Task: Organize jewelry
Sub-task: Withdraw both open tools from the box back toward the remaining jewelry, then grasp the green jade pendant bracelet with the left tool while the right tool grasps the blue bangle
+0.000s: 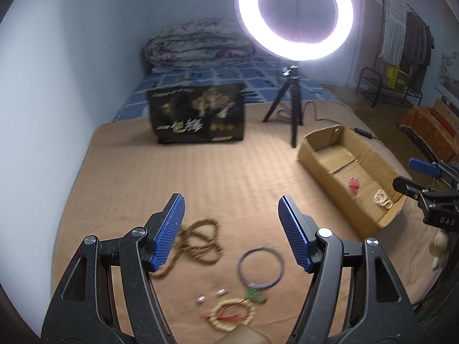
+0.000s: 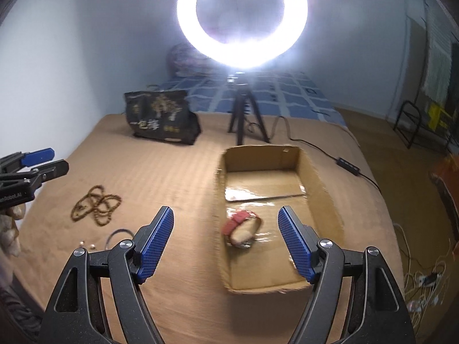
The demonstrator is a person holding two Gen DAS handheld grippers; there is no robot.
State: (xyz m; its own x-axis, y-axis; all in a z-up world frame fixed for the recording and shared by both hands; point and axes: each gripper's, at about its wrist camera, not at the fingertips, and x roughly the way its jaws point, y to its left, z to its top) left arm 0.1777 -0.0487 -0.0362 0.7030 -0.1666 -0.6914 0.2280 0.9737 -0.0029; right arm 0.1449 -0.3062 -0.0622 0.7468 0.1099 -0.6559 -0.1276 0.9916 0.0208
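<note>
A tan bedspread (image 1: 229, 172) covers the bed, with a glowing ring light (image 1: 295, 14) on a tripod at twelve o'clock and a black bag (image 1: 196, 113) at eleven. The left gripper (image 1: 231, 228) hovers with fingers spread wide and empty above a dark bead necklace (image 1: 198, 246), a blue hoop (image 1: 260, 266) and a pale bead bracelet (image 1: 232, 314) at six o'clock. The right gripper (image 2: 226, 239), likewise released and empty, hangs over the cardboard box (image 2: 315, 177), where a red-and-cream bracelet (image 2: 242, 229) lies inside.
</note>
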